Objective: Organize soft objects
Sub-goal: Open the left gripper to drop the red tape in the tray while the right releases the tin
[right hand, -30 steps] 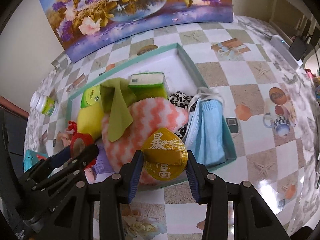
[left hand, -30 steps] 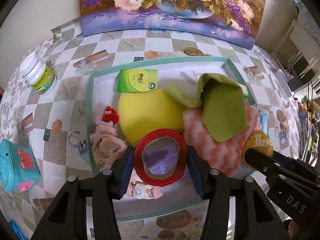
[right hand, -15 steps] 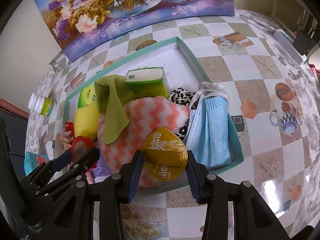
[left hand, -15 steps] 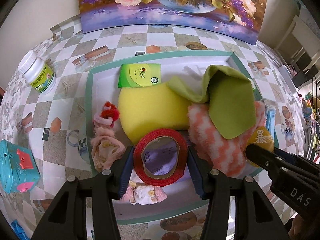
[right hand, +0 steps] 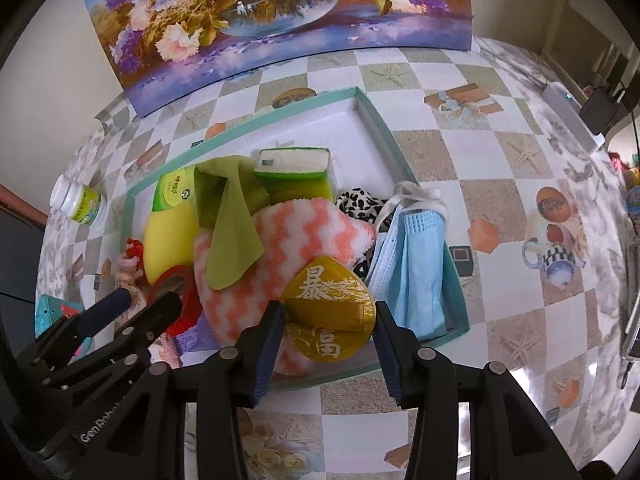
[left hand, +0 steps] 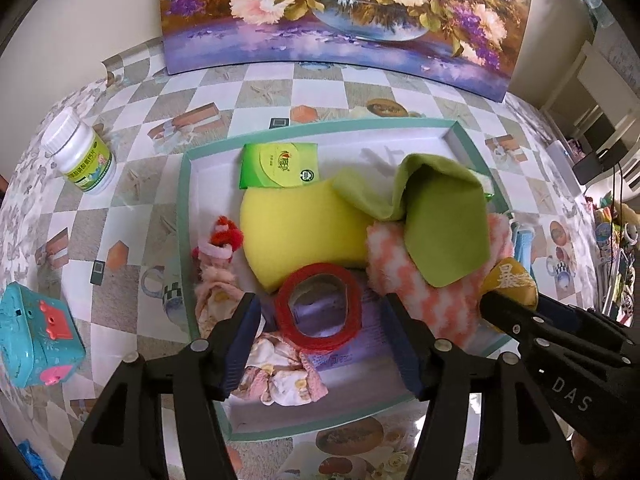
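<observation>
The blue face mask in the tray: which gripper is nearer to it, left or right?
Right. The right gripper, jaws around the gold pouch, sits just beside the blue face mask. The left gripper is over the red tape roll, at the tray's opposite end.

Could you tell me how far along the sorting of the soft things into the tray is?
Mostly done: the tray already holds the sponge, green cloth, striped sock, masks and red tape. In hand: the left gripper stands open around the tape; the right gripper brackets the gold pouch, contact unclear. Left: the bottle and teal toy sit outside, though neither looks soft.
</observation>
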The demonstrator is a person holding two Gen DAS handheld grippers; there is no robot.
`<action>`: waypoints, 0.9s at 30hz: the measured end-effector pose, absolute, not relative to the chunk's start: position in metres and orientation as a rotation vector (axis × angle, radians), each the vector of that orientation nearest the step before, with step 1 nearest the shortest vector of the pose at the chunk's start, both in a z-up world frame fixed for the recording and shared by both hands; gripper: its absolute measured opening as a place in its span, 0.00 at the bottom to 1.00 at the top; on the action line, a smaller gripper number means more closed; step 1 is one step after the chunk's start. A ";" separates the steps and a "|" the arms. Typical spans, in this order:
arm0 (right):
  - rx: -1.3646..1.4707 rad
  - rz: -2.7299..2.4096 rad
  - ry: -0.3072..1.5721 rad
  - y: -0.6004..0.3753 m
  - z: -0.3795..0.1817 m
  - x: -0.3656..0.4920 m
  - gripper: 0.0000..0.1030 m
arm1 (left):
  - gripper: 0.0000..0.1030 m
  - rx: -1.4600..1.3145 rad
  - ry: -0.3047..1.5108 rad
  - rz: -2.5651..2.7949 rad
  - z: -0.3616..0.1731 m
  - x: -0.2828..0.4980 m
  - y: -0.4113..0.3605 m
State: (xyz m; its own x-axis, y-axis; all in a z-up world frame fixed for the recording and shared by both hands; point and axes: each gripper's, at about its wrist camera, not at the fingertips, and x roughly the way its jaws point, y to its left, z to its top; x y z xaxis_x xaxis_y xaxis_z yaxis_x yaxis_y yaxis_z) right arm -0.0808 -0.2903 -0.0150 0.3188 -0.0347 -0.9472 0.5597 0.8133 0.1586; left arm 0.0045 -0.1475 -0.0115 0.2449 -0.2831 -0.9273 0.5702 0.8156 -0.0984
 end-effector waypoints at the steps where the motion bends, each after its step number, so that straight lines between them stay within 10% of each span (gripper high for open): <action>1: 0.510 -0.416 1.193 -0.290 -0.014 -0.081 0.47 | 0.62 0.280 1.187 -0.593 -0.010 0.005 -0.147; 7: 0.469 -0.441 1.201 -0.289 -0.010 -0.081 0.59 | 0.65 0.258 1.176 -0.580 -0.003 0.008 -0.141; 10: 0.434 -0.455 1.199 -0.287 -0.006 -0.081 0.65 | 0.85 0.250 1.156 -0.549 0.000 0.012 -0.136; 27: 0.358 -0.500 1.154 -0.288 0.010 -0.083 1.00 | 0.98 0.202 1.167 -0.363 -0.012 0.037 -0.098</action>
State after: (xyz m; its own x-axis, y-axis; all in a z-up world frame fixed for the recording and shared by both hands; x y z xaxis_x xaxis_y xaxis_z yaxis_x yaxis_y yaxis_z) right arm -0.0826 -0.2877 0.0099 0.3157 -0.1904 -0.9296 0.5481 0.8363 0.0148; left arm 0.0367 -0.0984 -0.0115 0.3444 -0.1733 -0.9227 0.3806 0.9242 -0.0316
